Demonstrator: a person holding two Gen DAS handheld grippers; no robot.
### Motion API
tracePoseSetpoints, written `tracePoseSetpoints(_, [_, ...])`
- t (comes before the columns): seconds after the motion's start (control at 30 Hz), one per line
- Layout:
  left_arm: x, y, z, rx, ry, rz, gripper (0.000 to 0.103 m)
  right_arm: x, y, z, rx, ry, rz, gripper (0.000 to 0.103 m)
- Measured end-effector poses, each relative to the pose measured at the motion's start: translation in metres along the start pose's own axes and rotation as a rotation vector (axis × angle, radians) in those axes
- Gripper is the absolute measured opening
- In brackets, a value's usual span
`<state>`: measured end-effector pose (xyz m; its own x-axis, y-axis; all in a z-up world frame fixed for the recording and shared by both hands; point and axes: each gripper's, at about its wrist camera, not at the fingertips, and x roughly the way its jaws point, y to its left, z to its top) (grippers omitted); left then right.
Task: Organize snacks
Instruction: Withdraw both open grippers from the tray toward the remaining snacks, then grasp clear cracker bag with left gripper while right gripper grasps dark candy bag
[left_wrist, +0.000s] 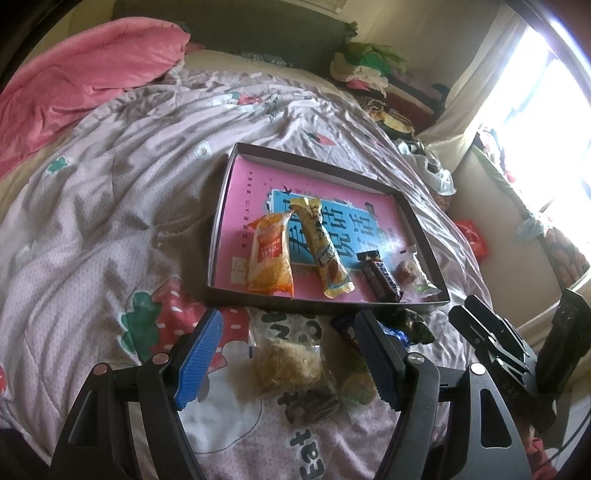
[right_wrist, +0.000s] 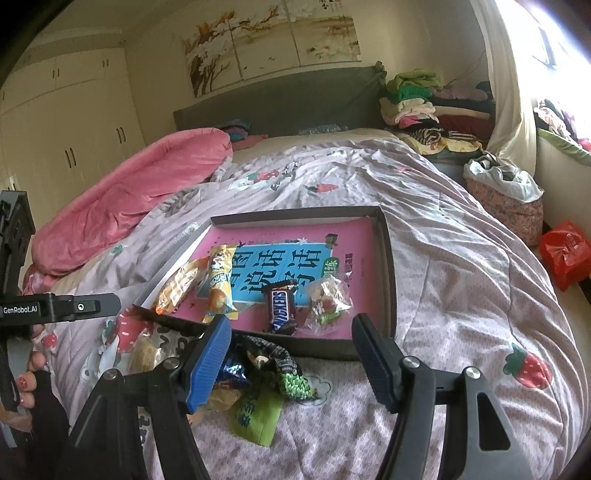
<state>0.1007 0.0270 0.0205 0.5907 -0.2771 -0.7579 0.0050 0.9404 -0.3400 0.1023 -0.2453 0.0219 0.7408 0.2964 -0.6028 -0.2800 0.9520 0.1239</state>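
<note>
Lying on a bed quilt (left_wrist: 110, 206): shallow box (left_wrist: 221, 236) with pink floor. Sitting inside, in a row near the front wall: orange packet (left_wrist: 269, 254), yellow bar (left_wrist: 325, 243), Snickers (right_wrist: 280, 304), clear candy bag (right_wrist: 330, 300). Resting loose on the quilt just before the box: clear cake pack (left_wrist: 291, 365), dark wrapper (right_wrist: 275, 360), green packet (right_wrist: 256, 415). Hovering over the loose pile, left gripper (left_wrist: 291, 363) gaping, gripping nothing. Hanging above wrappers, right gripper (right_wrist: 295, 360) also parted, empty.
</note>
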Motion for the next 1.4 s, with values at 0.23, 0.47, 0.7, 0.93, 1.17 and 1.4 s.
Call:
tracePoseSetpoints(0.23, [0.002,-0.001,-0.003,0.009,0.015,0.006,0.075,0.002,0.001,-0.006,0.0,0.029,-0.007,0.068])
tracePoseSetpoints(0.47, [0.005,0.002,-0.006,0.005,0.034,0.017,0.075,0.006,0.005,-0.011,-0.015,0.061,-0.01,0.068])
tracePoseSetpoints(0.7, [0.01,0.0,-0.017,0.019,0.069,0.026,0.075,0.011,0.008,-0.014,-0.03,0.08,-0.011,0.068])
tracePoseSetpoints(0.93, [0.018,0.0,-0.024,0.029,0.108,0.041,0.075,0.016,0.007,-0.017,-0.032,0.105,-0.012,0.068])
tracePoseSetpoints(1.17, [0.027,-0.006,-0.032,0.049,0.135,0.046,0.075,0.019,0.006,-0.018,-0.031,0.116,-0.013,0.068])
tracePoseSetpoints(1.4, [0.034,-0.009,-0.038,0.061,0.155,0.057,0.075,0.025,0.005,-0.021,-0.045,0.128,-0.018,0.067])
